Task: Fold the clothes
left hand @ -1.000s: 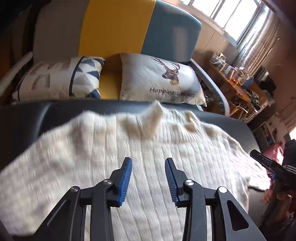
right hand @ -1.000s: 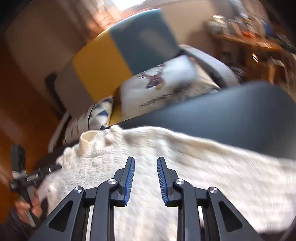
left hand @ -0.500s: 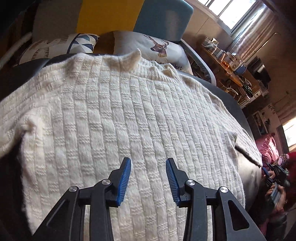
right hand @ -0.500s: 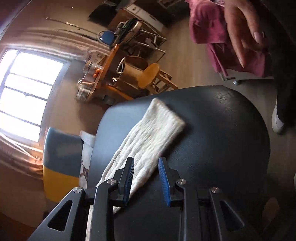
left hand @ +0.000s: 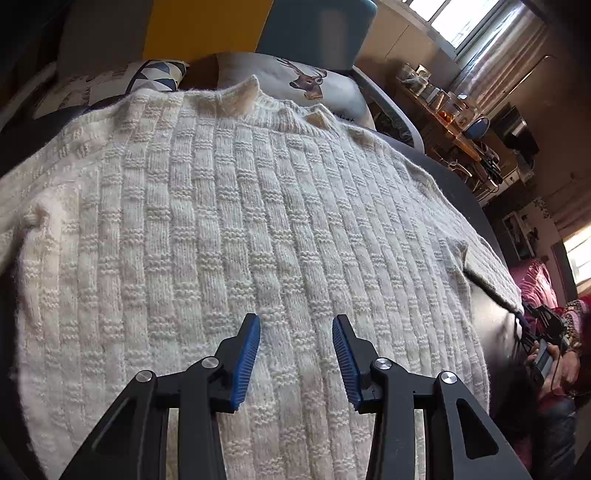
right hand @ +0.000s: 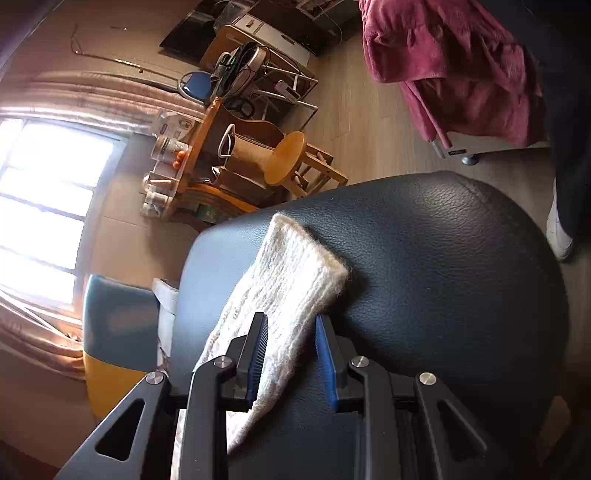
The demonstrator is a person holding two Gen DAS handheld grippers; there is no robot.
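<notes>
Here a cream knit sweater (left hand: 236, 229) lies spread flat across a dark leather cushion (right hand: 443, 266), its collar at the far edge toward two pillows, one with a deer print (left hand: 306, 83) and one with a blue triangle pattern (left hand: 147, 75), which lean against a yellow and blue sofa back (left hand: 229, 26). The left gripper (left hand: 295, 354) hangs above the lower middle of the sweater's body, its blue-padded fingers (left hand: 245, 360) spread apart with only knit showing in the gap and nothing held. In the right wrist view, one sleeve (right hand: 291, 280) of the sweater stretches out over the leather, its ribbed cuff lying flat near the cushion's rounded edge. The right gripper (right hand: 290, 356) sits low over that sleeve, fingers parted and straddling it; the left pad overlaps the knit while the right pad stands just beside the sleeve's edge, and whether either pad touches the fabric cannot be told. Beyond the cushion are a wooden stool (right hand: 286, 158), a cluttered wooden desk (right hand: 192, 155) beside a bright window, and a magenta blanket (right hand: 450, 62) draped over a frame. At the far right of the left wrist view, a hand (left hand: 557, 369) grips the other gripper's handle.
</notes>
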